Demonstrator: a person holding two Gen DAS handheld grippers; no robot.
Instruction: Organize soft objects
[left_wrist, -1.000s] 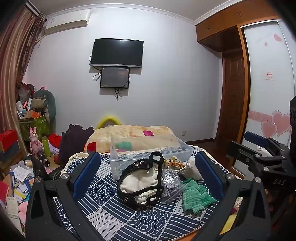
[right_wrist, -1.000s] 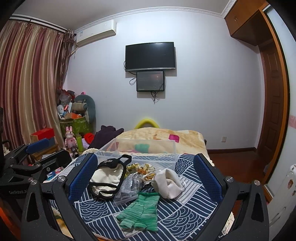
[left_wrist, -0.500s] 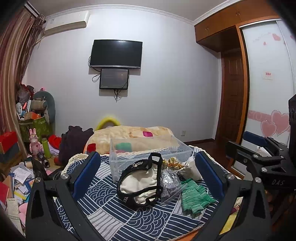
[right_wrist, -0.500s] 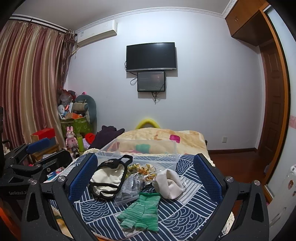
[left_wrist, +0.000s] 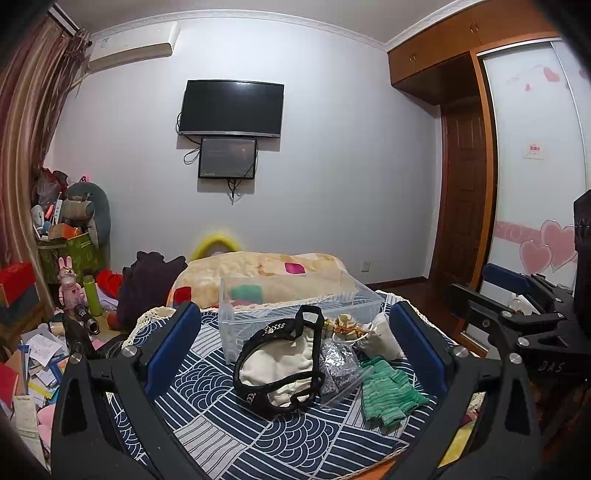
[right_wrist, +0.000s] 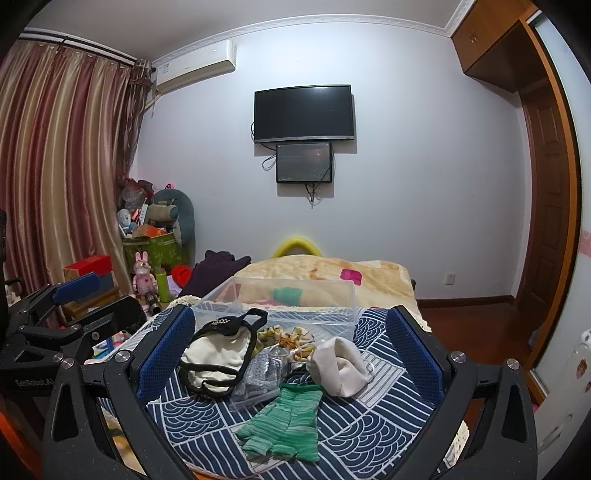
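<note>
On a table with a blue-and-white patterned cloth lie a cream cap with black trim, green knitted gloves, a white sock, a clear bag with grey fabric and yellow-orange hair ties. Behind them stands a clear plastic bin. My left gripper is open and empty, held above the near side of the cap. My right gripper is open and empty, above the gloves and sock.
A bed with a beige blanket lies behind the table. Piles of toys, boxes and papers crowd the floor at left. A wooden door and wardrobe are at right.
Both grippers have barely shifted; the views drifted slightly. Nothing was grasped or moved on the table.
</note>
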